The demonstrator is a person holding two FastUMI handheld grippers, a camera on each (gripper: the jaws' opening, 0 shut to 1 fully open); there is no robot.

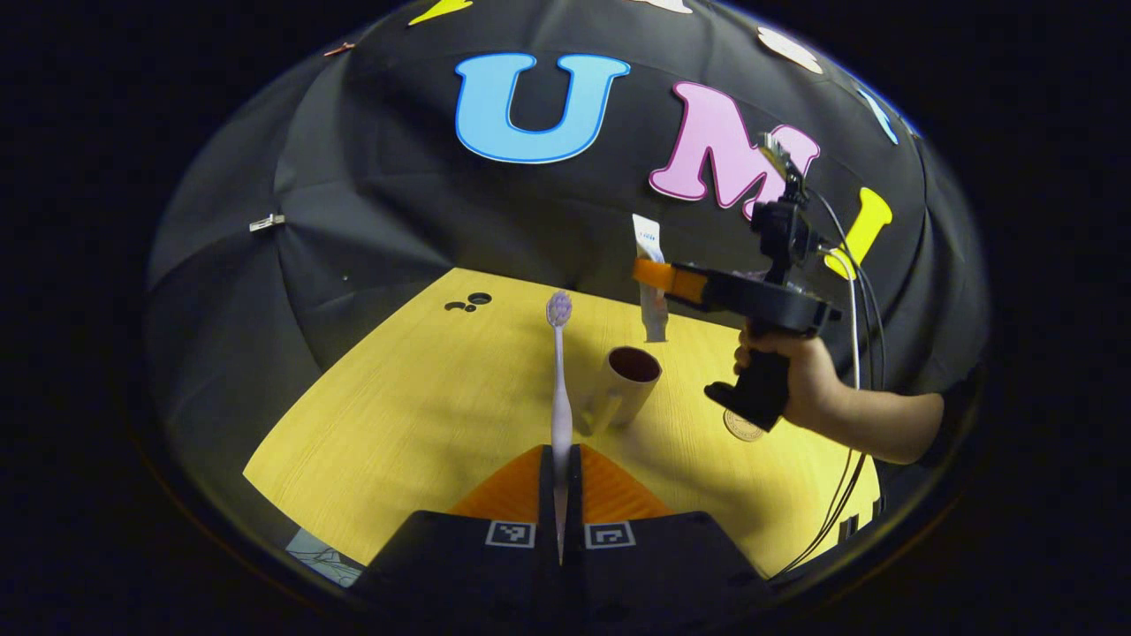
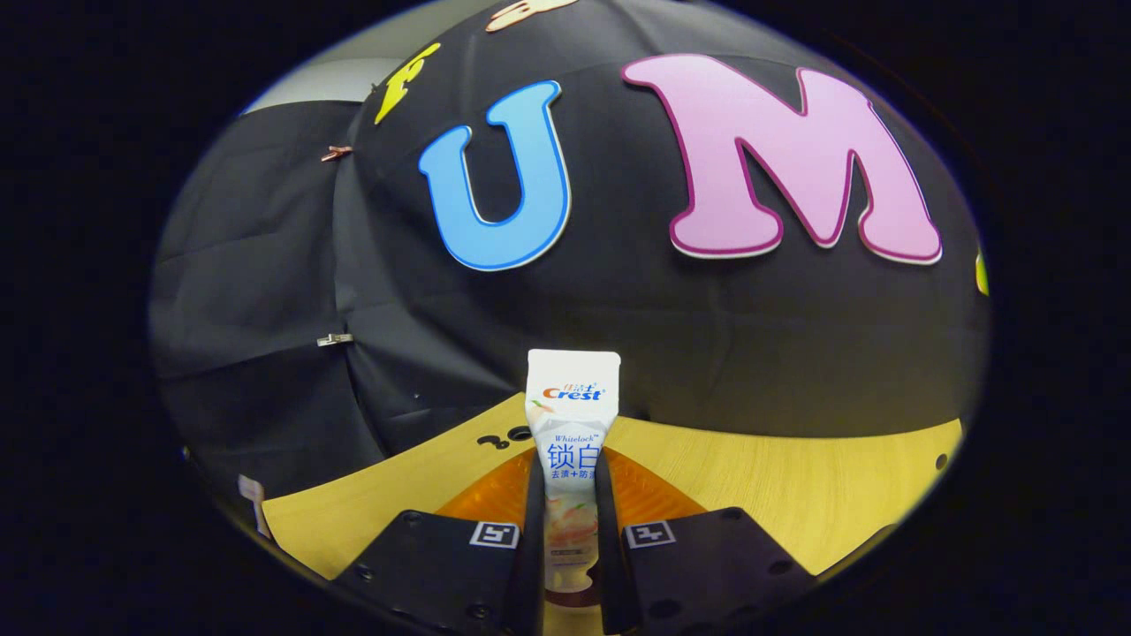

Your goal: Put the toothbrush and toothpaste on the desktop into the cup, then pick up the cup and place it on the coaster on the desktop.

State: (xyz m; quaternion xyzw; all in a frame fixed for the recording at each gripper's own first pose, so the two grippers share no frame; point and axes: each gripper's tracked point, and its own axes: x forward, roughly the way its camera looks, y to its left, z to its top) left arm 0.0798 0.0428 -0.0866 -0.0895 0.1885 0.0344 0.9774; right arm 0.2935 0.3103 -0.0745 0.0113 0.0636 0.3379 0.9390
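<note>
Left gripper view: toothbrush (image 1: 559,371) pinched by left gripper (image 1: 560,495), cup (image 1: 626,385) ahead on desk (image 1: 398,415) | toothpaste (image 2: 572,442) pinched by right gripper (image 2: 570,530) | nothing yet dropped in; coaster (image 1: 740,427) unused.

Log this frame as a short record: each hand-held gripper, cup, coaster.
left hand-held gripper: shut on toothbrush, bristle end pointing away
right hand-held gripper: shut on toothpaste, held upright above the desk
cup: on desk, nothing in it yet
coaster: on desk, beside cup, partly hidden by hand
</note>
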